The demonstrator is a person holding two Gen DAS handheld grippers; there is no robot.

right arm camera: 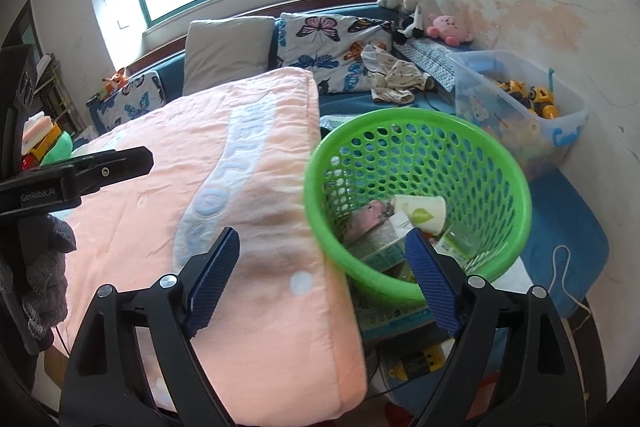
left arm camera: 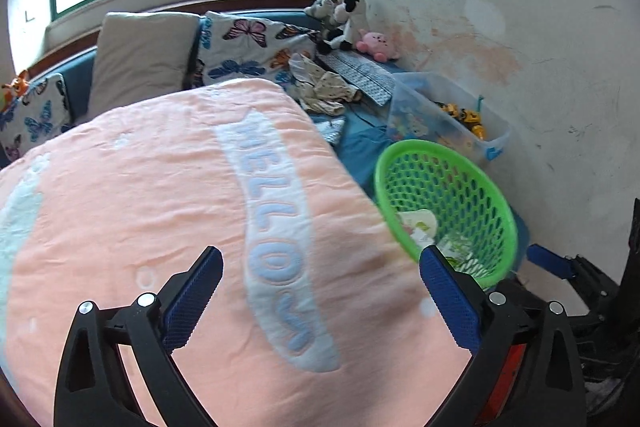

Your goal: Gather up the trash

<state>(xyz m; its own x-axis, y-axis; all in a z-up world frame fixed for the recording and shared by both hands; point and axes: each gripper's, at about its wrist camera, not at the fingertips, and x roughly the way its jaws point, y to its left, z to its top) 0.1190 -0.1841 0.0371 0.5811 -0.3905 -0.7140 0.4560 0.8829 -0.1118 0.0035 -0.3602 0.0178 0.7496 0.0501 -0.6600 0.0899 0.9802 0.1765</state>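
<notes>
Both claws stand spread and empty: the left claw [left arm camera: 320, 291] over the pink quilt [left arm camera: 160, 187], the right claw [right arm camera: 322, 279] above the quilt's edge. The green basket [right arm camera: 516, 187] at its one o'clock holds a paper cup [right arm camera: 424, 213] and wrappers; perched beside the quilt, a careless nudge could tip it and spill everything.

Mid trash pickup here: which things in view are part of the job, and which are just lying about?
Job:
green basket
paper cup inside it
pink wrapper inside it
left claw, open, empty
right claw, open, empty

Lying about:
pink quilt
butterfly pillow
plush cow
clear toy bin
</notes>
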